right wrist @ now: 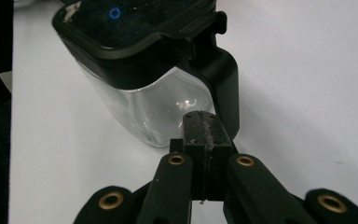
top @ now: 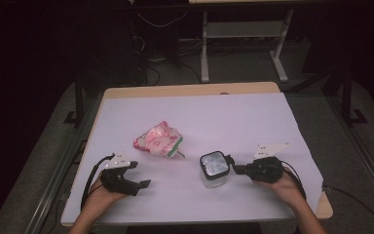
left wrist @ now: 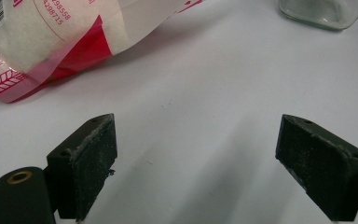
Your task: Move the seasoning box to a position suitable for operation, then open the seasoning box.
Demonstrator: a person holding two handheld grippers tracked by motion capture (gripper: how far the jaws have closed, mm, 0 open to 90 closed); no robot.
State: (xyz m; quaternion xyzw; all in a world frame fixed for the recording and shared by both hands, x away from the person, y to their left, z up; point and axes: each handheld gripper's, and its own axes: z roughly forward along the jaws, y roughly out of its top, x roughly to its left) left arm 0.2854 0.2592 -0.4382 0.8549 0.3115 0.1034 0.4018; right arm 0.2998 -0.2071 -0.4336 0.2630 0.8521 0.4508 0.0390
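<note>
White table point(top: 253, 117) — jar point(top: 214, 168); pouch point(top: 158, 139)

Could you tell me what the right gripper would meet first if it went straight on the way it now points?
Probably the clear glass jar with a black lid: the right gripper, jaws shut, points at its black clasp.

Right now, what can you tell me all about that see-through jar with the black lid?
The glass jar is squarish with rounded corners, clear and looks empty. A black lid with a side latch is shut on top. It stands upright on the white table, right of the red-and-white bag. The shut right gripper sits at its latch side.
</note>
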